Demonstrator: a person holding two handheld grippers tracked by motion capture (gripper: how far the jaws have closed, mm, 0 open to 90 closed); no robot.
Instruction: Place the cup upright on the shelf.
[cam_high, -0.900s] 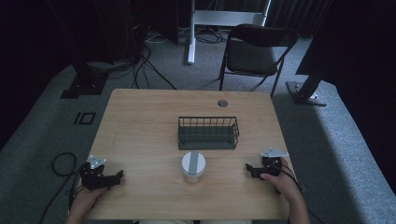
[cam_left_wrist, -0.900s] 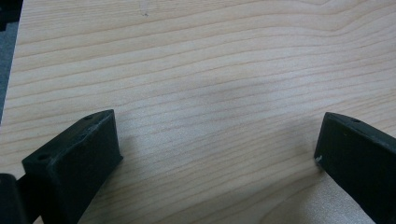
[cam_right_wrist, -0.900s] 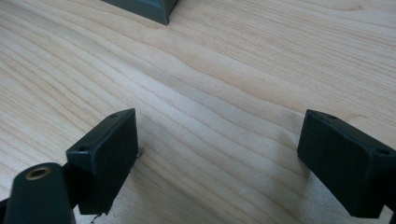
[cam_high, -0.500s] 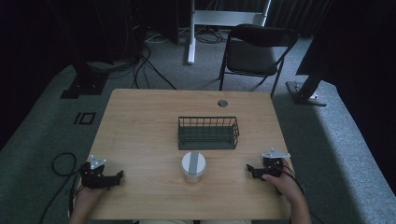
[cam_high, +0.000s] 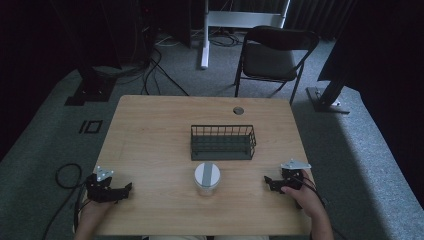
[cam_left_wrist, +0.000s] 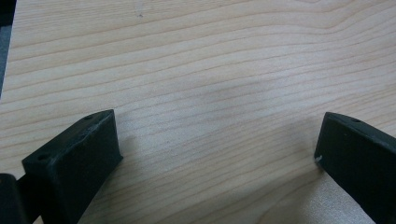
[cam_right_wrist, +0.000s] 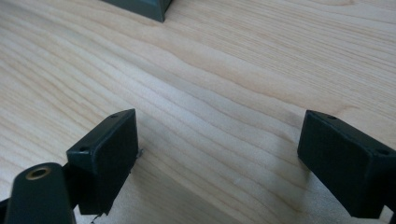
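Little has moved since the earlier frames: both grippers rest at the near corners of the table (cam_high: 150, 125) almost where they were, the right one perhaps shifted very slightly, and the jar and basket lie unchanged. In the high view the left gripper (cam_high: 125, 190) sits at the near left edge, held by a hand (cam_high: 92, 210) entering from below; the right gripper (cam_high: 270, 182) sits at the near right edge in the other hand (cam_high: 305, 192). The left gripper view shows its two black jaws spread wide apart over bare wood, with nothing between them. The right gripper view shows the same condition: jaws wide apart, nothing held, and a dark corner of the wire basket (cam_right_wrist: 140, 7) at the top edge. The jar (cam_high: 207, 178), clear with a pale lid, stands upright at the near middle of the table, between the two grippers and well apart from each. The wire basket (cam_high: 223, 142) stands just beyond the jar, near the table's centre.
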